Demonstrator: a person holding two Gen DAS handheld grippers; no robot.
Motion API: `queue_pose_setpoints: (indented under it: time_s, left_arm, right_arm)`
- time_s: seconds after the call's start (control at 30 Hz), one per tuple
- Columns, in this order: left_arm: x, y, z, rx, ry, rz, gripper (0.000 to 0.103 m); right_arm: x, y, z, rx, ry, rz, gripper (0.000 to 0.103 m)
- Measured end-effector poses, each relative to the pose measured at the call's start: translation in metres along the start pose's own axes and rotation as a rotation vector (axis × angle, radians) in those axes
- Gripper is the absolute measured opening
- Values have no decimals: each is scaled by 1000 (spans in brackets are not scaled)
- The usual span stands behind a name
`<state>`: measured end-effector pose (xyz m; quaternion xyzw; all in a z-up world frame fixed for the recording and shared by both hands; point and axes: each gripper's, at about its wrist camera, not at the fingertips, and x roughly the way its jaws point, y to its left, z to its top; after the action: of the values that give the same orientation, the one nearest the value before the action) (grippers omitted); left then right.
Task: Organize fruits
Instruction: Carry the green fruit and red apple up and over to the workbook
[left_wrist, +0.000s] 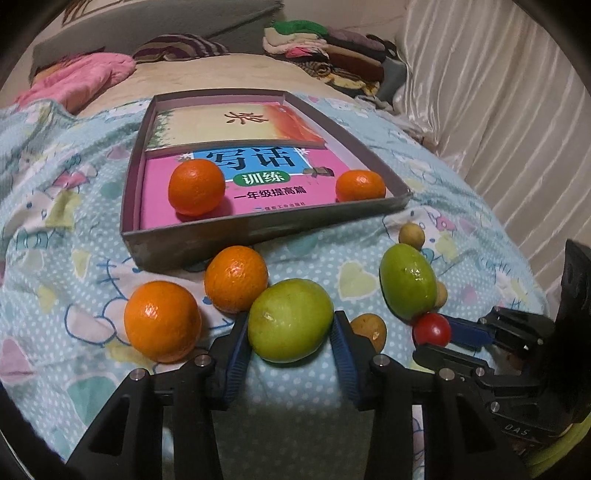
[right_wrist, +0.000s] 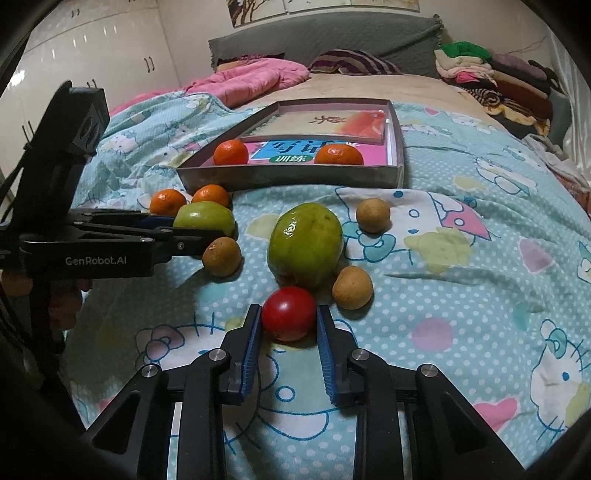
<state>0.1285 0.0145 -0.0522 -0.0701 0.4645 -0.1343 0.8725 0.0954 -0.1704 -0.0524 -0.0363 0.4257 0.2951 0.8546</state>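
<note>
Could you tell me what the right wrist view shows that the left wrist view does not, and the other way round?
Only the right wrist view shows the white wardrobe doors, a person's hand on the left gripper's handle, and its "GenRobot.AI" label.

Only the left wrist view shows the curtain.

Both show the tray holding two oranges, two more oranges on the bedspread, the left gripper around a green fruit, and the right gripper clamping the red fruit.

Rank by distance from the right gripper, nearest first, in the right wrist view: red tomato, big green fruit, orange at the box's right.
1. Red tomato, between the right gripper's pads.
2. Big green fruit, just behind the tomato.
3. Orange, far off, inside the box.
</note>
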Motion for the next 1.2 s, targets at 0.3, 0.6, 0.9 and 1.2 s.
queue_pose_setpoints:
  time_s: [0.3,0.6,0.9,1.2]
  left_arm:
    - [-19,7,-7,-44,-18,-17,43]
    - [-42,9,-9,-59,-47,-30,43]
    - [-59,10,-1,-70,-90,-4,43]
    - [-64,14,7,-87,-107,14,43]
  right_arm:
    - [-15,-4,5,27,-37,17,29]
    - [-28,-13,12,46,-70,-4,29]
    - [-39,-16,25,40,-109,-17,29]
    - [-41,-22,42,34,-134,-24,29]
